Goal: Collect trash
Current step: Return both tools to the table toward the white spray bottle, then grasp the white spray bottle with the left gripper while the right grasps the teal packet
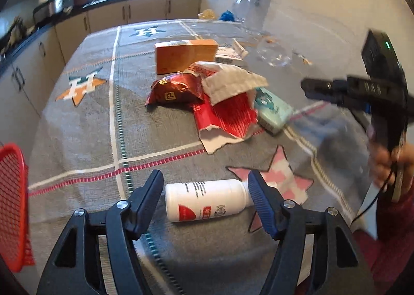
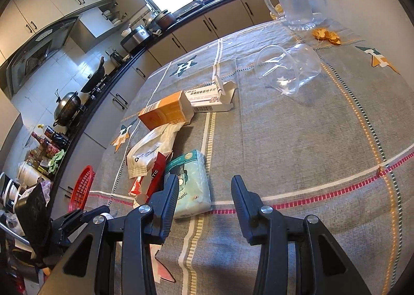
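most of the trash is not yet collected: a white bottle (image 1: pixel 207 200), a red snack bag (image 1: pixel 176 89), a torn red wrapper (image 1: pixel 227 114), a tissue pack (image 1: pixel 271 108), an orange box (image 1: pixel 185 55) and a clear cup (image 2: pixel 289 72) lie on the desk (image 1: pixel 77 140). the red basket (image 1: pixel 11 204) sits at the desk's left edge, its contents unseen. the left tongs (image 1: pixel 205 200) stand wide astride the bottle, not pressing it. it lies on its side, long axis crosswise, neck toward the right finger. the right tongs (image 2: pixel 204 199) gape half-wide, empty, near the tissue pack.

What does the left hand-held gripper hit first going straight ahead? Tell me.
Most likely the white bottle, lying on its side between the open fingers of the left hand-held gripper; depth is hard to judge.
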Demonstrator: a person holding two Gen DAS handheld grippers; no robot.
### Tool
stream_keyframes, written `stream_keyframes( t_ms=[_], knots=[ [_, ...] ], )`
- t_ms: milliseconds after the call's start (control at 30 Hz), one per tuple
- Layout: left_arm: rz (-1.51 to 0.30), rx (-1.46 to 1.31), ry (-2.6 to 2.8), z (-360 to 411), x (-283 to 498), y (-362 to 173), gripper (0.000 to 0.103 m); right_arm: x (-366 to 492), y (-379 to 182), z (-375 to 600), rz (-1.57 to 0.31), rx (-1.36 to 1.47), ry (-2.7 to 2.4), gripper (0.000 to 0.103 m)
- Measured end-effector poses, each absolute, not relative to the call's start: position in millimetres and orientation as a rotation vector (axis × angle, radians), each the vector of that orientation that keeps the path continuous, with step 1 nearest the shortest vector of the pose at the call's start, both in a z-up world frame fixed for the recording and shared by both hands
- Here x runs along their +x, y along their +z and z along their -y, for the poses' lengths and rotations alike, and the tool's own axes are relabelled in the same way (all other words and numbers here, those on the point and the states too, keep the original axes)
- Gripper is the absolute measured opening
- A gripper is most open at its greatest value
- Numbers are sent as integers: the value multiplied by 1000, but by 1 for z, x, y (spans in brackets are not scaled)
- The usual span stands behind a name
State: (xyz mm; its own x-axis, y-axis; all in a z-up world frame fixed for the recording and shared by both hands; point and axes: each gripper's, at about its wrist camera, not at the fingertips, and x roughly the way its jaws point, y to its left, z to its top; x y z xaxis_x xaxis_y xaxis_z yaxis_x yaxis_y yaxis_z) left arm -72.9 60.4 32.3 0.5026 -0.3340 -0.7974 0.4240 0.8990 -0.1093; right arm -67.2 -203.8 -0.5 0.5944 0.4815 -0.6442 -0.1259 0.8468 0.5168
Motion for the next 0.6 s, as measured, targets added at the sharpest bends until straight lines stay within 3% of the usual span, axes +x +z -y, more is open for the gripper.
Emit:
stream_keyframes(
  t_ms=[367, 600],
  knots=[
    [-927, 426, -514, -34, -98, 21, 74, -67, -3, 207, -875, 456, 361, 46],
    [-897, 362, -489, -27, -90, 23, 70, -66, -5, 203, -890, 436, 356, 46]
  ],
)
